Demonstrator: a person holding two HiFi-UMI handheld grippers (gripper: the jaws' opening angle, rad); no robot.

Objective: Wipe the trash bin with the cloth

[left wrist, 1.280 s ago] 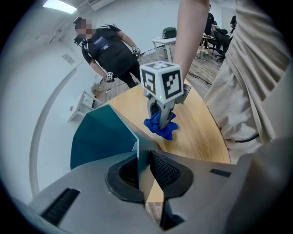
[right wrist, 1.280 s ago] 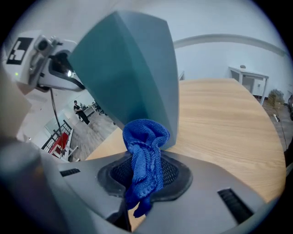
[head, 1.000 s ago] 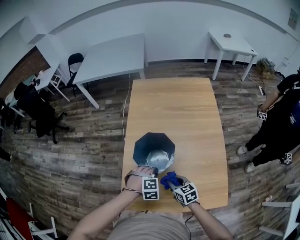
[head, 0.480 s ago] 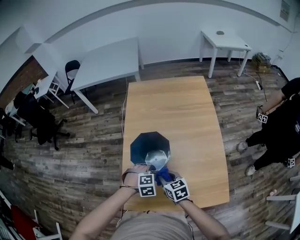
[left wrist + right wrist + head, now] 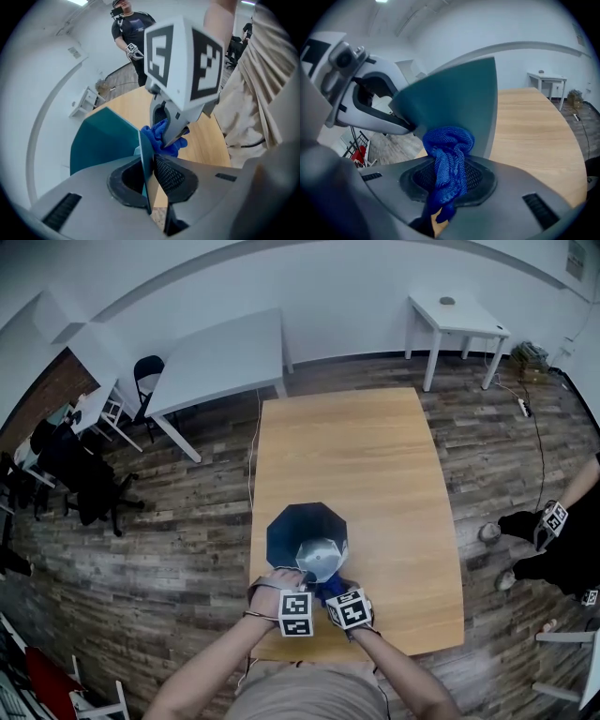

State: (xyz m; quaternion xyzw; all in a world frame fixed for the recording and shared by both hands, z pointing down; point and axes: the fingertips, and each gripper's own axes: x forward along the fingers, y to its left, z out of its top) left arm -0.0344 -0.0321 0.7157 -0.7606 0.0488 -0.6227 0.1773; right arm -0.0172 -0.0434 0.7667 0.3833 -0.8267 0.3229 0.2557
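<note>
Teal trash bin standing near the 6 o'clock edge of wooden table. Left gripper at the bin's 6 o'clock rim, jaws just closing further, pinched on the bin's wall. Right gripper at 5 o'clock, clamped on blue cloth, bunched against the bin's outer wall.

Can't see most of the cloth behind the right gripper in the head view, nor the near wall of the trash bin. Only get part of the bystander, cut at the right edge.
</note>
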